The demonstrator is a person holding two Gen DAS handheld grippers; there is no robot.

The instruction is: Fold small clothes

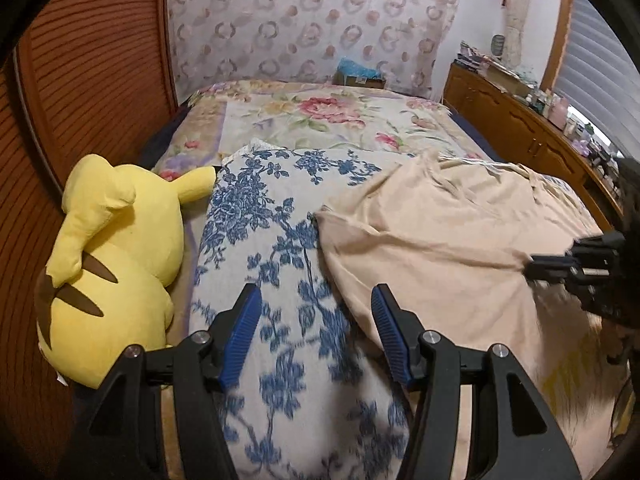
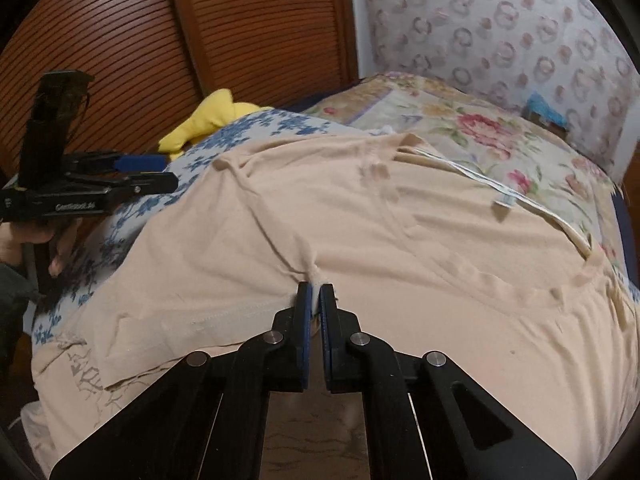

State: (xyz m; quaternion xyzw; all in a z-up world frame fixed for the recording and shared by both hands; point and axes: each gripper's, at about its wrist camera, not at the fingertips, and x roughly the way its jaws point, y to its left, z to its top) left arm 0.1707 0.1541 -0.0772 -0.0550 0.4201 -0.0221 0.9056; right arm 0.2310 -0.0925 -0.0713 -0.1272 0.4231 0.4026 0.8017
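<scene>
A beige garment (image 2: pixel 360 216) lies spread and wrinkled over the bed, with a white label (image 2: pixel 502 200) near its neckline. My right gripper (image 2: pixel 315 292) is shut on a pinched fold at the garment's near hem. In the left wrist view the same beige garment (image 1: pixel 432 232) lies to the right, and my left gripper (image 1: pixel 316 304) stands open above the blue-flowered cloth (image 1: pixel 272 240), just left of the garment's edge, with nothing between its fingers. The right gripper (image 1: pixel 536 268) shows at that view's right edge. The left gripper (image 2: pixel 160 172) appears at far left in the right wrist view, held by a hand (image 2: pixel 24 240).
A yellow plush toy (image 1: pixel 112 264) lies at the bed's left side against a wooden slatted door (image 1: pixel 80 80). A floral bedspread (image 1: pixel 320 120) covers the far bed. A wooden dresser (image 1: pixel 520 128) with many small items runs along the right.
</scene>
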